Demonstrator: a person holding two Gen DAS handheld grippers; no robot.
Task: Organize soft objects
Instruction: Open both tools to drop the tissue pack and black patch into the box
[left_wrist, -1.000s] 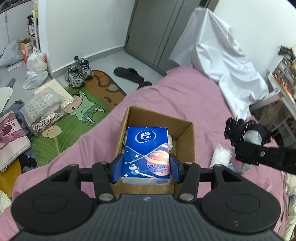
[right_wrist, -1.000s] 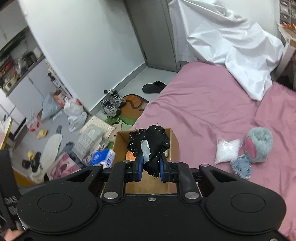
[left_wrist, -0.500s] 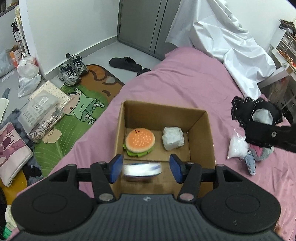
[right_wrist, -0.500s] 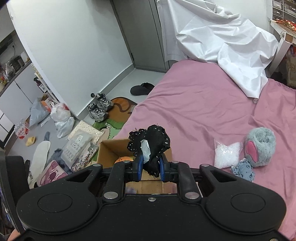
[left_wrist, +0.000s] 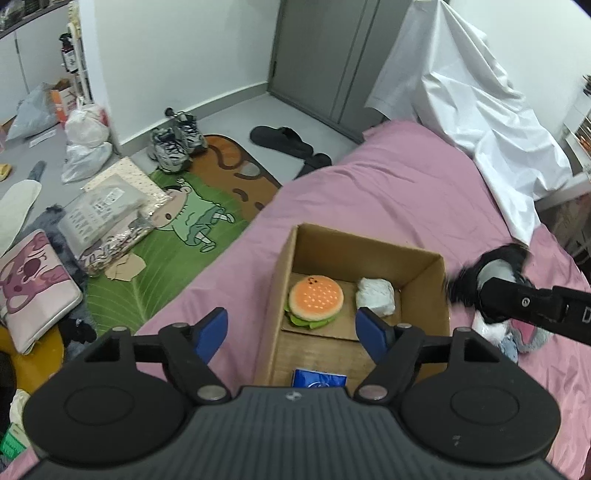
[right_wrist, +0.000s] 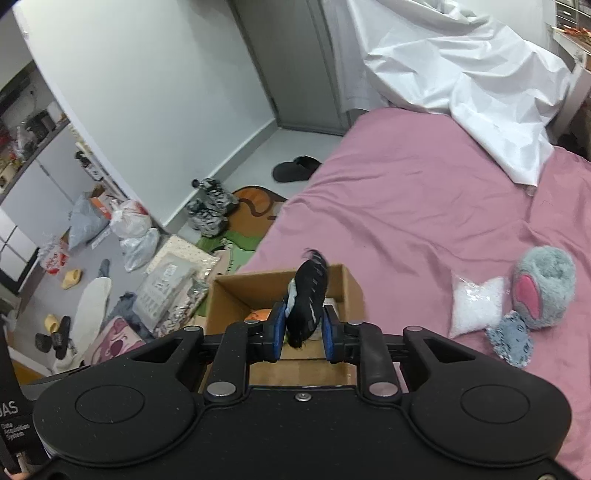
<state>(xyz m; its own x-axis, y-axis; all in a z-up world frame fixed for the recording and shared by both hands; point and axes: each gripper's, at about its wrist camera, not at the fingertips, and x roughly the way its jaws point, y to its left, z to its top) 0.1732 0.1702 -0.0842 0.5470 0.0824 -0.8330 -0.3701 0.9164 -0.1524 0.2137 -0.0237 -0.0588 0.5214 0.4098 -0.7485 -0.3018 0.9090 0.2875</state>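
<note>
An open cardboard box (left_wrist: 424, 295) sits on the pink bed. Inside lie a plush burger (left_wrist: 316, 300), a white wrapped bundle (left_wrist: 375, 295) and the blue tissue pack (left_wrist: 319, 378) at the near wall. My left gripper (left_wrist: 291, 334) is open and empty above the box's near left side. My right gripper (right_wrist: 301, 328) is shut on a black lace-trimmed soft item (right_wrist: 308, 295), held above the box (right_wrist: 221, 299). It also shows at the box's right edge in the left wrist view (left_wrist: 480, 277).
On the bed right of the box lie a clear bag of white pellets (right_wrist: 474, 304), a grey-and-pink plush (right_wrist: 543, 286) and a small blue cloth (right_wrist: 511, 338). A white sheet (right_wrist: 461, 74) covers the far end. Shoes, bags and a mat (left_wrist: 184, 236) litter the floor left.
My left gripper opened and dropped the blue tissue pack into the box, then drew back. My right gripper carried the black item toward the box, now over its right side.
</note>
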